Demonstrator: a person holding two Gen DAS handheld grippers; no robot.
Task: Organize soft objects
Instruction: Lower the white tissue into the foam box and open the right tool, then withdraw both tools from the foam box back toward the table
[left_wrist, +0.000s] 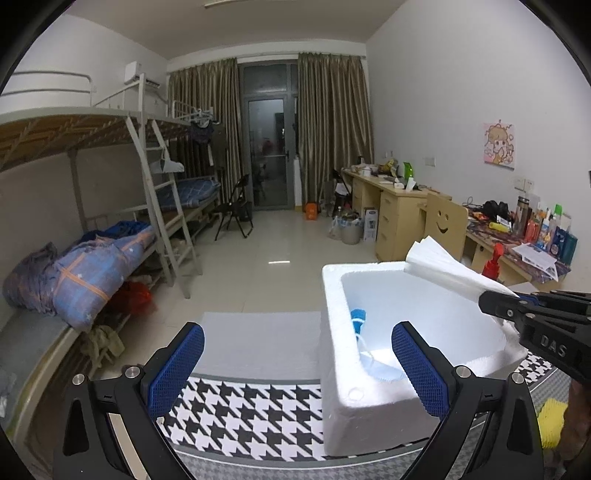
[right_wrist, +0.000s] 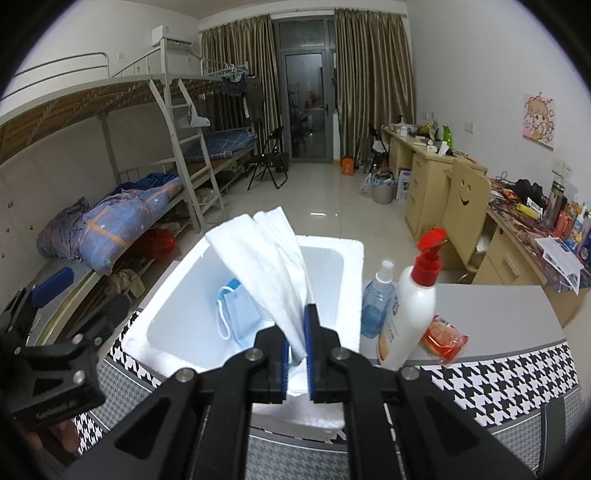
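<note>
Right wrist: tissue above foam box rim.

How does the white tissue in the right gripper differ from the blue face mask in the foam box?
The white tissue is pinched in the right gripper above the foam box; the blue face mask lies inside it, ungripped. The tissue is plain white and fans upward; the mask is blue with white ear loops. Both are soft, thin items.

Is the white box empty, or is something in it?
Not empty. A blue face mask lies inside the white foam box; the tissue is above it.
</note>
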